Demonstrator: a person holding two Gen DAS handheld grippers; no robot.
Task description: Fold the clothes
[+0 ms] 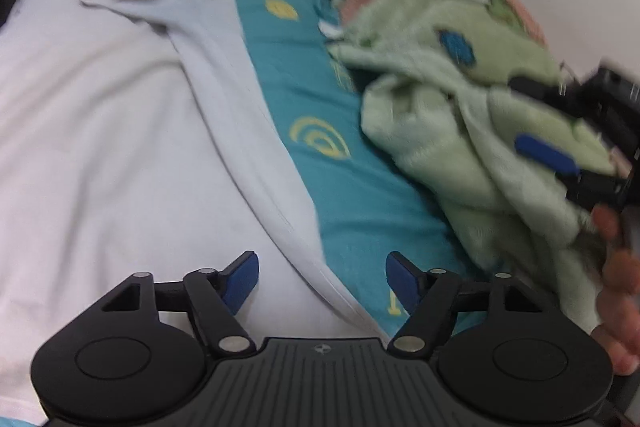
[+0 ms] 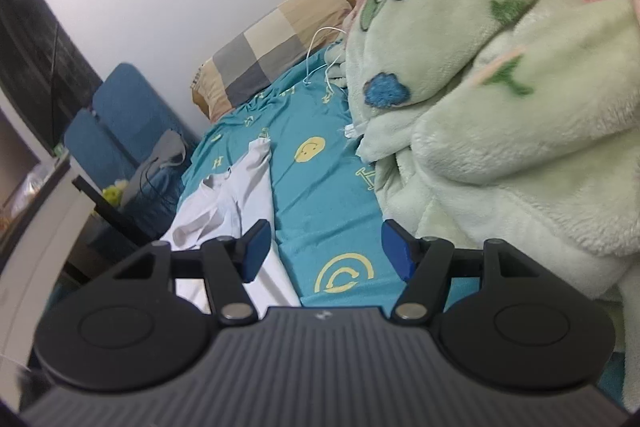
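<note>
In the left wrist view, we are holding our left gripper (image 1: 322, 277) over the bed, and its blue fingers (image 1: 240, 281) are standing apart with nothing between them. The white shirt (image 1: 120, 131) is lying flat and filling the picture from nine o'clock to six o'clock, with its edge running just under the gap of the fingers. The teal bedsheet (image 1: 340, 155) with yellow pictures is showing in the middle. At three o'clock, the fluffy green blanket (image 1: 440, 115) is piled up, and our right gripper (image 1: 560, 131) is blurry there, close to the blanket, with our hand (image 1: 620, 287) at four o'clock. In the right wrist view, we are holding our right gripper (image 2: 326, 253) with its fingers wide and empty. The white shirt (image 2: 236, 199) is lying at nine o'clock on the teal bedsheet (image 2: 320, 187). The green blanket (image 2: 500, 127) is heaped at two o'clock. A checked pillow (image 2: 264, 55) is sitting at eleven o'clock by the wall.
</note>
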